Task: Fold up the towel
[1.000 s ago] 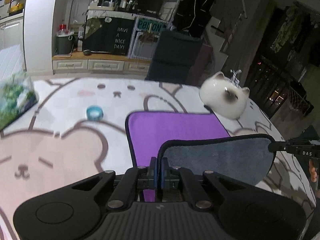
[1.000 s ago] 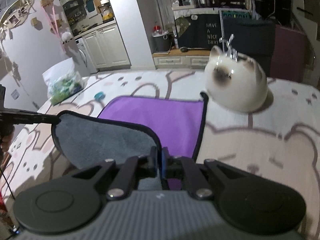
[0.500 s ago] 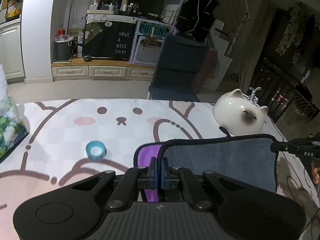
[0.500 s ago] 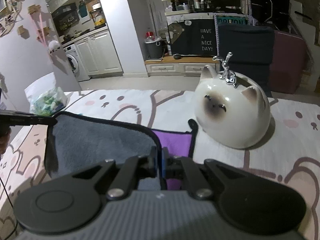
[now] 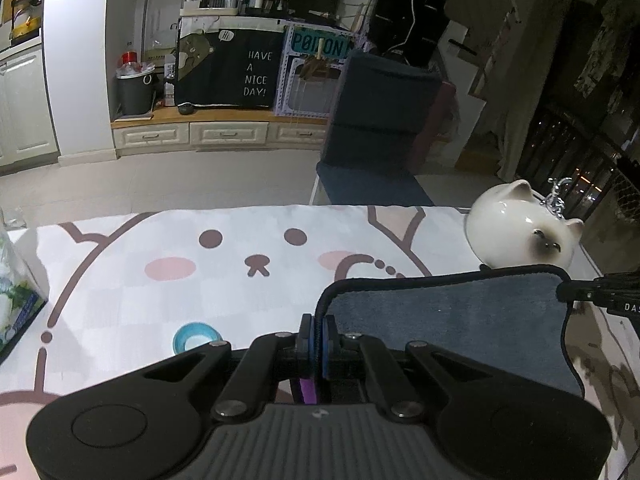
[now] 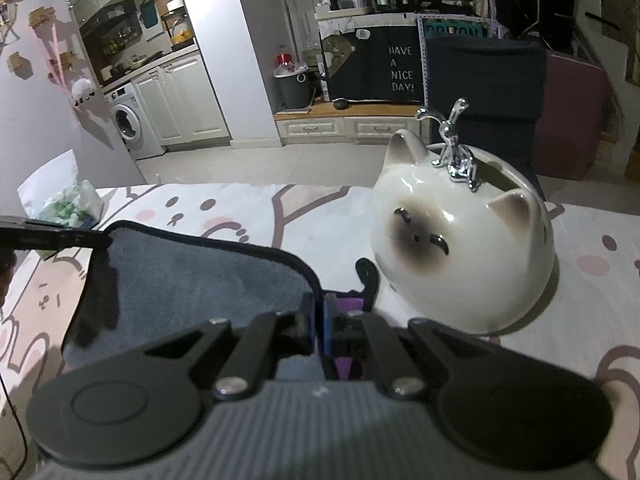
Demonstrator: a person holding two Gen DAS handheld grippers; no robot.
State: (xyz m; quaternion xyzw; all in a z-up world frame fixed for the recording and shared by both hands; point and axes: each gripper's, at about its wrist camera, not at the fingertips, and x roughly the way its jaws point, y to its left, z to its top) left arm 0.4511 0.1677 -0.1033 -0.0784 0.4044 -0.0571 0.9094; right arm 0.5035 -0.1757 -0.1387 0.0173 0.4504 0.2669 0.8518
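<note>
Pinching the towel (image 5: 448,320), both tongs (image 5: 319,330) (image 6: 319,320) clamp corners before a "HAVE A NICE DAY!" sign (image 5: 256,74).

Left gripper (image 5: 318,338): jaws closed flat on the towel's corner hem.
Towel (image 5: 448,320): grey side up with dark edging, spreading right of the jaws; a purple sliver shows below them.
Right gripper (image 5: 576,296): pinching the towel's far right corner.
Cat bowl (image 5: 516,232): ahead-right of the jaws, behind the towel.
Blue ring (image 5: 196,335): on the counter (image 5: 168,296), left of the jaws.
</note>
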